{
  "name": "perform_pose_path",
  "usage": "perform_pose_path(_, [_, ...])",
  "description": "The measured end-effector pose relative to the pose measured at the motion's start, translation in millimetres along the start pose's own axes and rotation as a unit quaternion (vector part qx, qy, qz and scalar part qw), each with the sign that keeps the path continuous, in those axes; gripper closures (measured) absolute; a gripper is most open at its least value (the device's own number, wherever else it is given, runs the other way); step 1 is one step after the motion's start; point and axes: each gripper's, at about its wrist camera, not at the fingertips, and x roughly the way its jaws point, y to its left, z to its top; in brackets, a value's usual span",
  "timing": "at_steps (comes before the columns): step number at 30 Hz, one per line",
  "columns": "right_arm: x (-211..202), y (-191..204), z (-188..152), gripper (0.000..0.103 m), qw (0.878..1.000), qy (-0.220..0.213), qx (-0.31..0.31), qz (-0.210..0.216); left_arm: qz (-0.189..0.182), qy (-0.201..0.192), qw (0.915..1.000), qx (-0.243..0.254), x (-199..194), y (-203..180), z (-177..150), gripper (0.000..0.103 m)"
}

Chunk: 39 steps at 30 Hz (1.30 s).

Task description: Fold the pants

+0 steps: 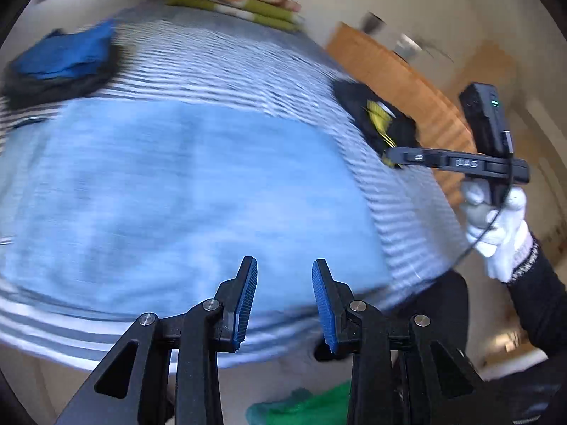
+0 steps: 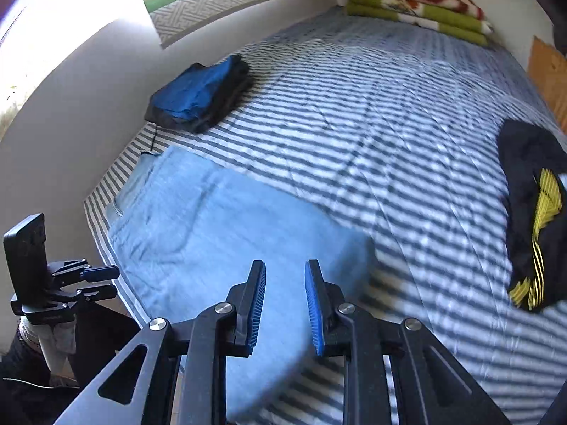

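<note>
A: Start at the jaws. What do they hold?

B: Nothing. The left gripper (image 1: 284,299) has its blue pads parted by a narrow gap, and only the cloth far below shows through it. The right gripper (image 2: 285,304) is the same: a narrow gap, nothing between the pads, hanging above the near edge of the pants (image 2: 219,248).

A: And the pants themselves?

B: Light blue denim, lying flat as a compact rectangle in the lower left of the right wrist view and filling the middle of the left wrist view. By the look of it they are already doubled over; I'd judge the folding mostly done, with perhaps one more fold or a move to a pile left. I can't count the layers.

A: The surface?

B: A bed with a blue-and-white striped cover (image 2: 372,134). A folded blue and dark stack (image 2: 202,95) sits upper left by the wall, well apart from the pants. A black garment with yellow stripes (image 2: 535,226) lies crumpled at the right edge.

A: Beyond that?

B: Folded green, white and red blankets (image 2: 421,7) at the far end, top of frame, a pale wall on the left, wood flooring (image 1: 400,81) to the right. The left wrist view is motion-blurred.
</note>
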Motion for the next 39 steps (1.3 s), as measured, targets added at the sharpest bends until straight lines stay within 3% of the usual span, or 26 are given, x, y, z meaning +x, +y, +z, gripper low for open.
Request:
perform_pose_path(4, [4,-9,-71,0.082,0.999,0.029,0.026,0.017,-0.048,0.070,0.9957,0.038,46,-50,-27,0.068])
perform_pose_path(9, [10,8,-113,0.082,0.998,0.034,0.029,0.039,-0.014,0.094,0.9944,0.047,88,-68,-34,0.069])
perform_pose_path(15, [13,26,-117,0.077,0.999,0.020,0.012,0.035,-0.007,0.052,0.9969,0.060,96,-66,-5,0.073])
perform_pose_path(17, [9,35,-119,0.076,1.000,0.016,-0.009,0.023,0.020,0.033,0.9968,0.070,86,-62,6,0.073])
perform_pose_path(25, [15,68,-122,0.066,0.998,0.006,-0.053,-0.016,0.012,0.050,0.9953,0.082,83,-53,30,0.073])
perform_pose_path(31, [36,86,-109,0.063,0.996,-0.021,-0.038,-0.072,-0.002,0.047,0.9956,0.081,69,-50,39,0.074])
perform_pose_path(33, [38,83,-107,0.064,0.992,-0.031,-0.021,-0.121,-0.006,0.043,0.9957,0.082,57,-46,36,0.074])
perform_pose_path(34, [37,76,-107,0.065,0.993,-0.025,-0.002,-0.118,-0.008,0.040,0.9957,0.083,51,-44,32,0.074])
perform_pose_path(35, [35,69,-108,0.076,0.994,-0.022,0.019,-0.105,-0.010,0.040,0.9957,0.083,45,-41,27,0.074])
perform_pose_path(37, [28,54,-112,0.086,0.994,-0.016,0.057,-0.087,-0.013,0.038,0.9961,0.078,37,-37,12,0.074])
perform_pose_path(39, [23,48,-116,0.088,0.994,-0.018,0.079,-0.068,-0.012,0.040,0.9961,0.077,38,-38,-8,0.074])
